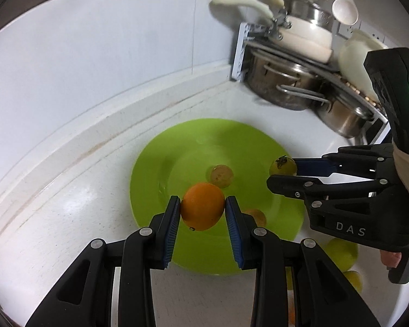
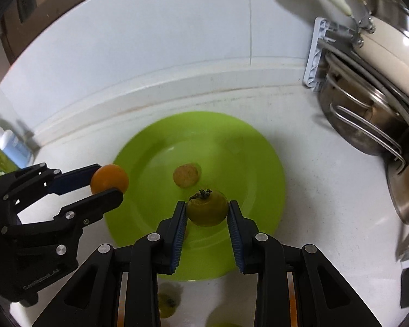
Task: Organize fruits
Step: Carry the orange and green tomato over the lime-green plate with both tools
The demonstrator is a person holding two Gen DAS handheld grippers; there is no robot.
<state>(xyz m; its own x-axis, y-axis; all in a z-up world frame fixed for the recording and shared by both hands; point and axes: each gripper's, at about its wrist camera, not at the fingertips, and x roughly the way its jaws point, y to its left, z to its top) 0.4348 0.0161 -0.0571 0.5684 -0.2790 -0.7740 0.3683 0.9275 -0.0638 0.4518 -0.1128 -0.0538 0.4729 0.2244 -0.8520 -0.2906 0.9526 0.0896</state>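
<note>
A green plate lies on the white counter. My left gripper is shut on an orange fruit and holds it above the plate's near-left part. My right gripper is shut on a yellow-green tomato with a dark stem above the plate's near-right part. One small round yellowish fruit lies in the middle of the plate.
A dish rack with steel pots and a cream pan stands at the back right. More yellow fruits lie on the counter in front of the plate. A bottle stands far left by the wall.
</note>
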